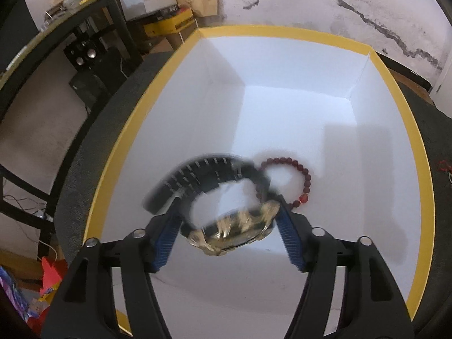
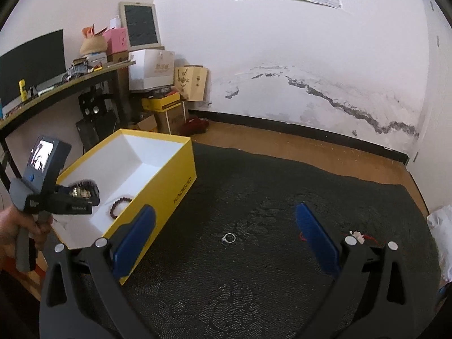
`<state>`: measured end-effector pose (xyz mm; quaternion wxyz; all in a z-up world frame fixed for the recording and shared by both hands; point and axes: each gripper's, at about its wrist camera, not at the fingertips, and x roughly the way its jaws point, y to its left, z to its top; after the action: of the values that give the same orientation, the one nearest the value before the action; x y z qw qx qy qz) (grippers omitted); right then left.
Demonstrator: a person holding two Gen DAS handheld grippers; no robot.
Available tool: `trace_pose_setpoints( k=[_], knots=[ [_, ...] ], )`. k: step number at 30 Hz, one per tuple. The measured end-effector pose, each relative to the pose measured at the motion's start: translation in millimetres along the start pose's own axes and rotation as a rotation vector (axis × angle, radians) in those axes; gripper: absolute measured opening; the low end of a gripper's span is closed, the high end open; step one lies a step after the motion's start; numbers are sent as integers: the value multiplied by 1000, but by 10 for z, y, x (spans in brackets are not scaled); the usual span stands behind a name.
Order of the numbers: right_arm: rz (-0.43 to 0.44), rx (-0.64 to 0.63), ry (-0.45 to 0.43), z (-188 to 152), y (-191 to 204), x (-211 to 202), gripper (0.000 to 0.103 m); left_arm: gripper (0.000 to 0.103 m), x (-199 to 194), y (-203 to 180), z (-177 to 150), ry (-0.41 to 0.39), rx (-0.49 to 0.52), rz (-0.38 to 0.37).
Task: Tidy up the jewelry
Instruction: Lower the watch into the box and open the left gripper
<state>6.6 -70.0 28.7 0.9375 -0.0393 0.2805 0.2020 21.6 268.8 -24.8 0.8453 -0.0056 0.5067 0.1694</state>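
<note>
Two pieces at the yellow box (image 1: 401, 118): bead bracelet (image 1: 296, 178) on its white floor; watch (image 1: 234, 223) blurred between the left gripper (image 1: 228, 226) pads, jaws parted, apparently dropping. Let it fall clear of the beads. Right gripper (image 2: 226, 237) wide open, empty; ring (image 2: 229, 237) on the dark mat (image 2: 268, 282) likely next; approach low, centred.

Dark patterned carpet (image 2: 254, 197) on the floor, bearing an open yellow box (image 2: 158, 180), a small silver ring (image 2: 229, 237), and a red-corded trinket (image 2: 364, 236) nearby.
</note>
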Motion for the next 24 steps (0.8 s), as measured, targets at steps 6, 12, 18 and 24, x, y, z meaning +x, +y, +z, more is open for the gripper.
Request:
trace_pose_setpoints(
  k=[6,12,18,24],
  knots=[
    [-4,25,-3,23,-139,-55,96,87,-223,30,-20,-75,-37,-26],
    [-48,88,58,-65,-368,-16,96,97,-714,-226,-12,-230,-63,-118],
    [-151,135,91,-253,-812,-98,96,97,-1049,-956,-67,-330,50,-214],
    [-231,189,121,-510,-1297,-210,96,97,-1040,-1663,-66,-325,131,-264]
  ],
)
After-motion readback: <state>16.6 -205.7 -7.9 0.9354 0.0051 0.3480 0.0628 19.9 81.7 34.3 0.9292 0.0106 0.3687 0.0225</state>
